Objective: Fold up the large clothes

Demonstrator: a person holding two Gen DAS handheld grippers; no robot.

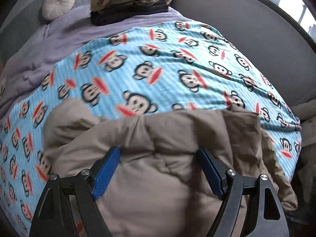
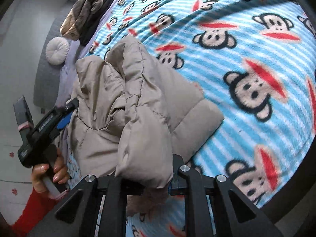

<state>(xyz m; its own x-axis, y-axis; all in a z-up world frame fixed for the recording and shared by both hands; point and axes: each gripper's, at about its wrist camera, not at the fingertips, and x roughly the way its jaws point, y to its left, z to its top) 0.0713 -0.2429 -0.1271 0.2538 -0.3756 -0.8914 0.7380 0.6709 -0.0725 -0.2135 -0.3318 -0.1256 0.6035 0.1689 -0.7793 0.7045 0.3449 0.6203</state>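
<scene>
While one jacket point(image 1: 158, 158) lies, two tongs point(image 1: 159, 169) point(image 2: 145, 181)

left gripper point(image 1: 159, 169) fingers wide apart | over tan jacket point(image 1: 158, 138) | monkey blanket point(image 1: 138, 63)

A grey upholstered bed frame point(image 1: 246, 19) stands beside a bright window point(image 1: 292, 2).

light: soft daylight, window point(image 1: 292, 2) glare upper right | blur: slight motion smear | edges: strong fisheye bending
</scene>
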